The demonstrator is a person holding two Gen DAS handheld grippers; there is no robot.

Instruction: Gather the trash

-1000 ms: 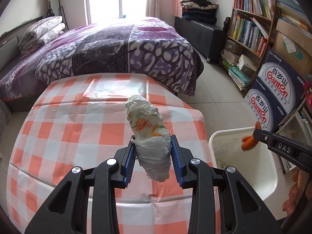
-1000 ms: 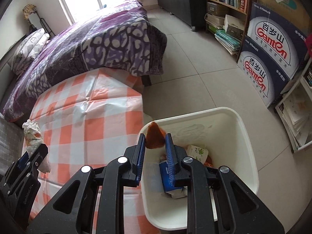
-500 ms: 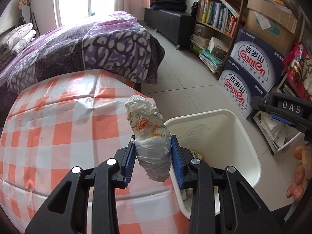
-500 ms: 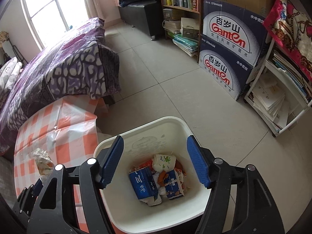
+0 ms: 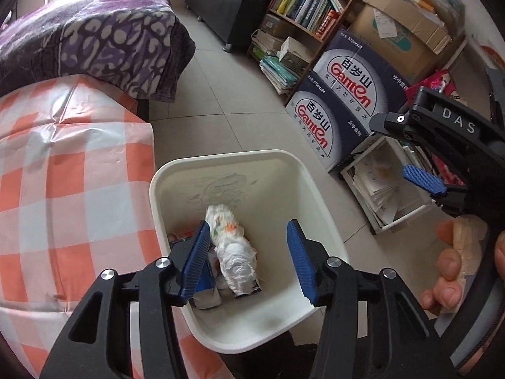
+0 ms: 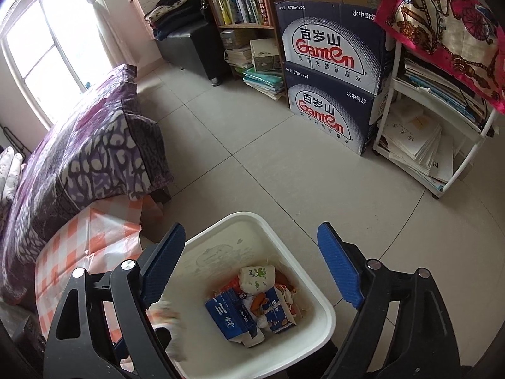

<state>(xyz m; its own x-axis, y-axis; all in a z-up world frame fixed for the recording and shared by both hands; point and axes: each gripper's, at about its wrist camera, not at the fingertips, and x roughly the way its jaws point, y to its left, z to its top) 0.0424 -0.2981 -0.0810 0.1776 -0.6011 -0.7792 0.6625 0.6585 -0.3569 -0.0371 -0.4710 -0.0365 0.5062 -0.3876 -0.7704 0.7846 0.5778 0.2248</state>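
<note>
Over the white bin [image 5: 318, 221], left wrist view: the left gripper [image 5: 249, 259] is spreading its jaws, and the crumpled wad of printed paper [image 5: 232, 246] that was pinched between the blue pads half a second ago is now loose. It sits close against the left pad with a clear gap to the right one, and appears to be dropping toward the cartons and wrappers at the bottom of the bin; whether it has already landed is hard to tell from this angle. A second ago this gripper was above the checked tablecloth [image 5: 63, 189]; it now points down into the bin. The right gripper [image 5: 423, 180] shows at the right edge, with fingers of the person's hand [image 5: 451, 265] on its handle. Right wrist view: the right gripper [image 6: 252, 268] stands wide and is opening further, nothing between its pads, its orange scrap gone since a second ago, likely among the trash in the bin [image 6: 315, 287]. A pale blur at the lower left by the left jaw is probably the falling wad. Both pieces count as delivered; the visible stretch of tablecloth [image 6: 94, 246] shows no litter left.
</note>
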